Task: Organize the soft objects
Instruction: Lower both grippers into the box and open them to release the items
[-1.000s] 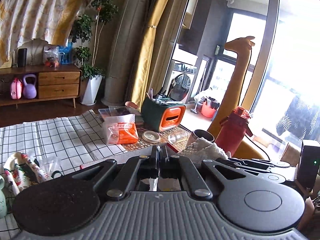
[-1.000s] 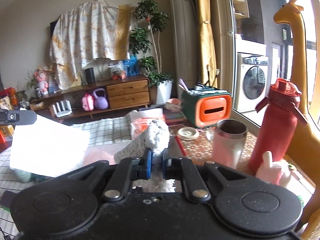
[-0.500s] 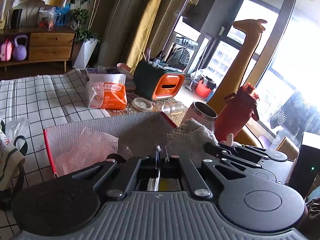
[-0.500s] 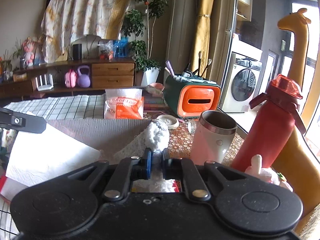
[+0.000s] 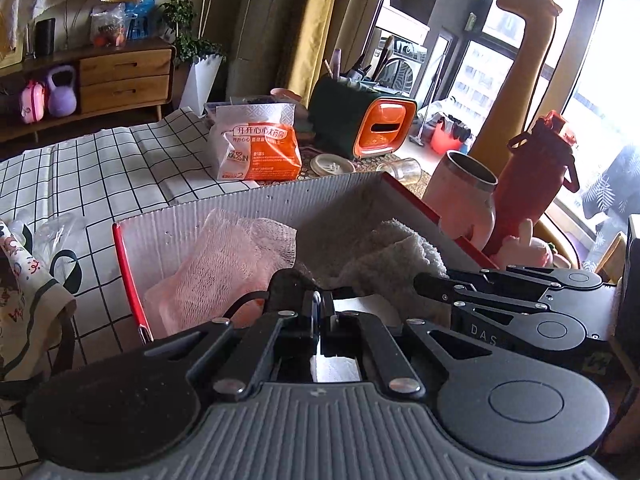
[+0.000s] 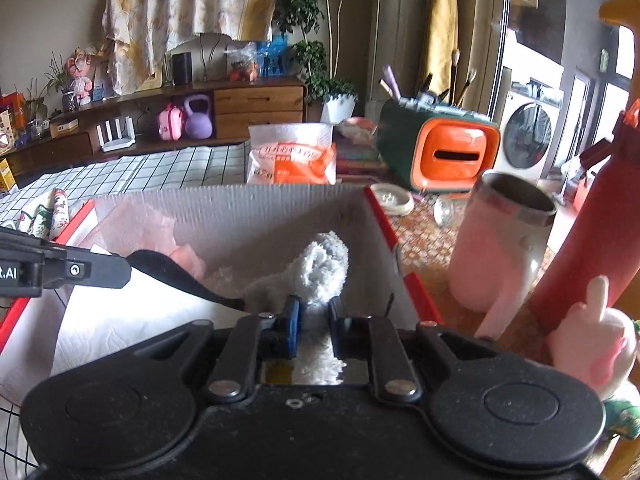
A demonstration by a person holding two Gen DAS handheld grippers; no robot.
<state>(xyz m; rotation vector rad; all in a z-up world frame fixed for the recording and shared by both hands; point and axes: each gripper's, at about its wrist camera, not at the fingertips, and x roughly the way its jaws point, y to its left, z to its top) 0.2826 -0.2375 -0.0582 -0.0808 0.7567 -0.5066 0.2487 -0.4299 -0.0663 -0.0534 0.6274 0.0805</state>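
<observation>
A red-edged cardboard box [image 5: 328, 196] [image 6: 280, 208] sits before me. Inside lie a pink mesh cloth [image 5: 224, 264] [image 6: 140, 228] and a white fluffy towel [image 5: 392, 260] [image 6: 324, 264]. My left gripper [image 5: 322, 312] is shut on a white paper sheet [image 6: 120, 320] and holds it over the box. My right gripper [image 6: 314, 320] is inside the box with its jaws parted around the towel, which rests on the box floor. The right gripper also shows in the left wrist view [image 5: 500, 300].
A pink steel cup [image 6: 504, 248], a red bottle [image 5: 536, 176], an orange tissue pack [image 5: 256, 148], a green and orange organizer [image 6: 436, 152] and a pink plush toy [image 6: 592, 344] stand around the box. A patterned bag [image 5: 20, 292] lies on the checked cloth at left.
Both grippers lowered into the box. The right gripper's jaws parted and the towel now rests inside. The left gripper brought the paper sheet down over the box.
</observation>
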